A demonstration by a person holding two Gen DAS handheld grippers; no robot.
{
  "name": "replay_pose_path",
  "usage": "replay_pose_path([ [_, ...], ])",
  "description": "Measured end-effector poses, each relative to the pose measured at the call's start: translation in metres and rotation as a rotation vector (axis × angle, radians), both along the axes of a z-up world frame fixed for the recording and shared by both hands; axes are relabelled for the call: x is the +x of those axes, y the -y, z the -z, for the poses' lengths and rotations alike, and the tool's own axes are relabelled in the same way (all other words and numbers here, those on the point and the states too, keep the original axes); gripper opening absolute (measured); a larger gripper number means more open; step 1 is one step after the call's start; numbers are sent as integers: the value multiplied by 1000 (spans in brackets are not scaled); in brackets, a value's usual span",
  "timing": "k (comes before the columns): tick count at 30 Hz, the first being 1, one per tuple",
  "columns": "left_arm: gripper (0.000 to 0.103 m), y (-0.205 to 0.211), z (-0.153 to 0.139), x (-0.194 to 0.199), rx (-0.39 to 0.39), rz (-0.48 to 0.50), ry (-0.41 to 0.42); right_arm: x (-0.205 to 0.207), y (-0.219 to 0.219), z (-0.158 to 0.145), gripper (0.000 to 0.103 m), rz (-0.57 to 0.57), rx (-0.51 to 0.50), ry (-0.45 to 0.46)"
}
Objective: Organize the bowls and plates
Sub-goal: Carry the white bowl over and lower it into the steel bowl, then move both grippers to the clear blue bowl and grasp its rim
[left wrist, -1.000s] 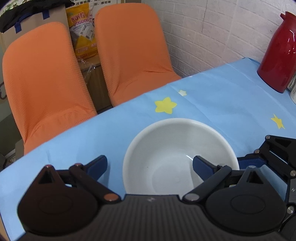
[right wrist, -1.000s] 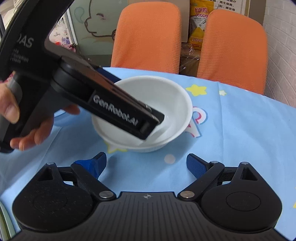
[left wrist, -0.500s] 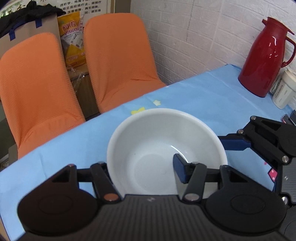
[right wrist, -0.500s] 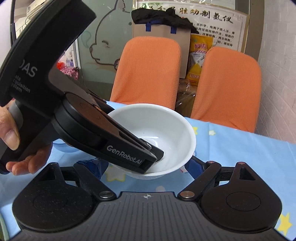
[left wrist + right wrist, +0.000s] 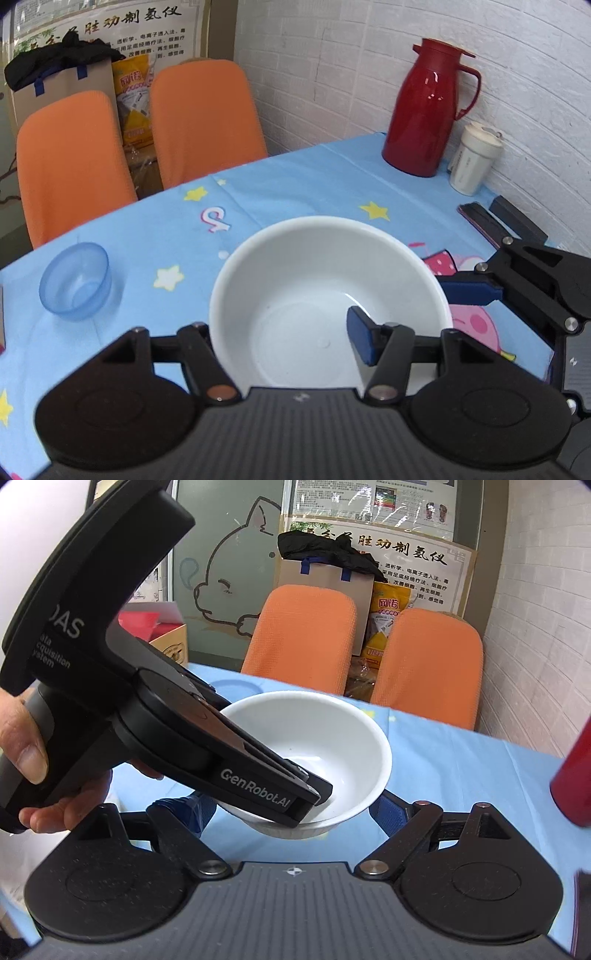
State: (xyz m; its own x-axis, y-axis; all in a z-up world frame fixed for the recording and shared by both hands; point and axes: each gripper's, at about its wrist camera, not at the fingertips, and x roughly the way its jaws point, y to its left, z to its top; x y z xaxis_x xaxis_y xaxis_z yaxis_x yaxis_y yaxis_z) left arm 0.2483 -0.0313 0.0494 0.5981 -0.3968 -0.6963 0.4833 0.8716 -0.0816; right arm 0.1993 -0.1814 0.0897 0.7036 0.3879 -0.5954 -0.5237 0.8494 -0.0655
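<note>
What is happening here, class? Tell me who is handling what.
A person is tidying bowls on a table with a blue cloth, holding a gripper in each hand. The left gripper pinches the rim of a white bowl and holds it above the table. The right gripper is open beside it, holding nothing. A small blue bowl stands on the cloth to the left.
</note>
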Motion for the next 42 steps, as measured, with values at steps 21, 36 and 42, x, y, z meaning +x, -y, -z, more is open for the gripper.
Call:
replay_pose_path([
  [21, 78, 2, 44, -60, 12, -17, -64, -93, 34, 52, 77, 111, -9, -103],
  [36, 83, -53, 22, -88, 33, -182, 25, -112, 85, 51, 78, 231, 217, -165],
  [42, 83, -80, 19, -89, 32, -214, 45, -96, 79, 45, 78, 217, 294, -200],
])
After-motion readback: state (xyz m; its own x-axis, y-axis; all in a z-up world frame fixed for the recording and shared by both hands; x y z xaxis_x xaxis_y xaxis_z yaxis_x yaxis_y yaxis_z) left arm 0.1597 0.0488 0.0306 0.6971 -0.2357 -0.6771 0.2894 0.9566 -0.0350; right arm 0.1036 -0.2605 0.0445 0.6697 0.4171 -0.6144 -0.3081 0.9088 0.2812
